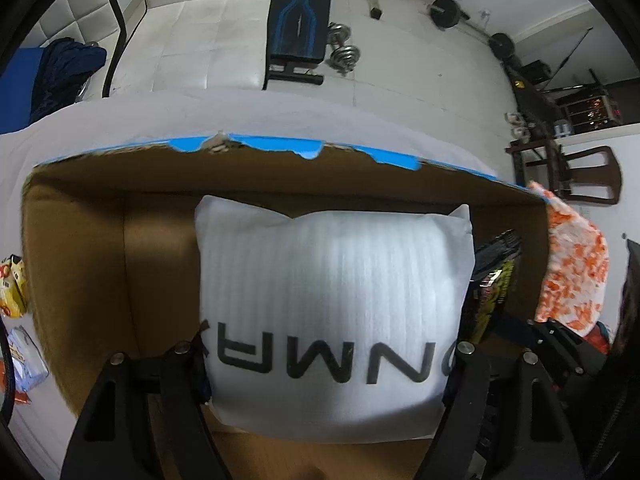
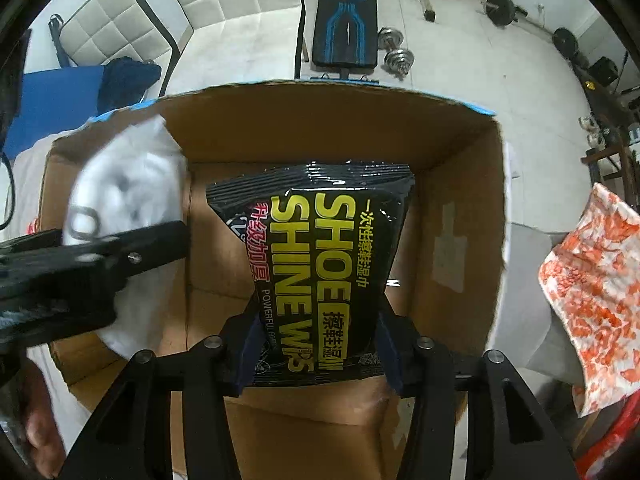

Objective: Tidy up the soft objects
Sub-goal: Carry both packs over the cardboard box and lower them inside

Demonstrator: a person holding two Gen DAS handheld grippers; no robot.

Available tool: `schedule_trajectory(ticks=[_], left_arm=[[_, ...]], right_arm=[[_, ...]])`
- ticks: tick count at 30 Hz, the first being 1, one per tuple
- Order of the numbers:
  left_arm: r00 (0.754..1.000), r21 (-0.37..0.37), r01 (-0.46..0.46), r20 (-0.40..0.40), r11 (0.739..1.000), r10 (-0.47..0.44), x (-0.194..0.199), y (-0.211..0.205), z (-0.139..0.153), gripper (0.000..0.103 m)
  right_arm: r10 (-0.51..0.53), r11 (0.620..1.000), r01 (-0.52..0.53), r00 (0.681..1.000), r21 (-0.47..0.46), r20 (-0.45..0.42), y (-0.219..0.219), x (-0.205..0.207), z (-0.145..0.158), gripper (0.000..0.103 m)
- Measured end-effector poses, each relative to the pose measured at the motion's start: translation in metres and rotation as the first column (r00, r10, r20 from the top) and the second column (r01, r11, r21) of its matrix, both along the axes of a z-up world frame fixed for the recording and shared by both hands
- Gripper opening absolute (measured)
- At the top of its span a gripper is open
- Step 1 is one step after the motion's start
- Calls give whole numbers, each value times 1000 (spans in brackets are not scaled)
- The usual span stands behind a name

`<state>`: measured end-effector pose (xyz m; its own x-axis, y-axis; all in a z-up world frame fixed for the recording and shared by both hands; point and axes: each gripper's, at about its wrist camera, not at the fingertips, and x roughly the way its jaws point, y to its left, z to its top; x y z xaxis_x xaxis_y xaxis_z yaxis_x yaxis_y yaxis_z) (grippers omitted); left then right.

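My left gripper (image 1: 326, 364) is shut on a white foam pouch (image 1: 332, 292) with black letters and holds it inside an open cardboard box (image 1: 80, 240). My right gripper (image 2: 316, 344) is shut on a black shoe shine wipes pack (image 2: 320, 264) with yellow letters and holds it over the same box (image 2: 452, 208). In the right wrist view the white pouch (image 2: 124, 192) and the left gripper's black body (image 2: 80, 272) are at the left. In the left wrist view the black pack (image 1: 494, 284) shows just right of the pouch.
An orange-and-white patterned cloth (image 1: 572, 268) lies right of the box, also in the right wrist view (image 2: 596, 288). Small packets (image 1: 16, 320) lie left of the box on the white table. Beyond are a white sofa (image 1: 192, 40), a workout bench (image 2: 346, 20) and dumbbells (image 2: 396, 56).
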<state>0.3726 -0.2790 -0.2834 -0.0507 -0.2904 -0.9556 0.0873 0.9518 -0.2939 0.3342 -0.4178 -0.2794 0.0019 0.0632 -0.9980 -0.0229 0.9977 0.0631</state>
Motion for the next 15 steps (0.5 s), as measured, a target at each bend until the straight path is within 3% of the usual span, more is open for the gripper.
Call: schedule_trajectory(ticks=[6,12,15], left_arm=[[997,81,65,24,995,-67,0,-18,-17,80],[994,86,93,52,992,-98,-5,-23,-15,90],[991,100,94,88,991,-103,-8,-23,-7,99]], right_arm=[[8,1000,-8,1000,-28,1,1,16,-12,57],[2,999,-2,1000,-43,8,2,21,-15,58],[-21,999,21,1000,-35,11,0,14,-12,69]])
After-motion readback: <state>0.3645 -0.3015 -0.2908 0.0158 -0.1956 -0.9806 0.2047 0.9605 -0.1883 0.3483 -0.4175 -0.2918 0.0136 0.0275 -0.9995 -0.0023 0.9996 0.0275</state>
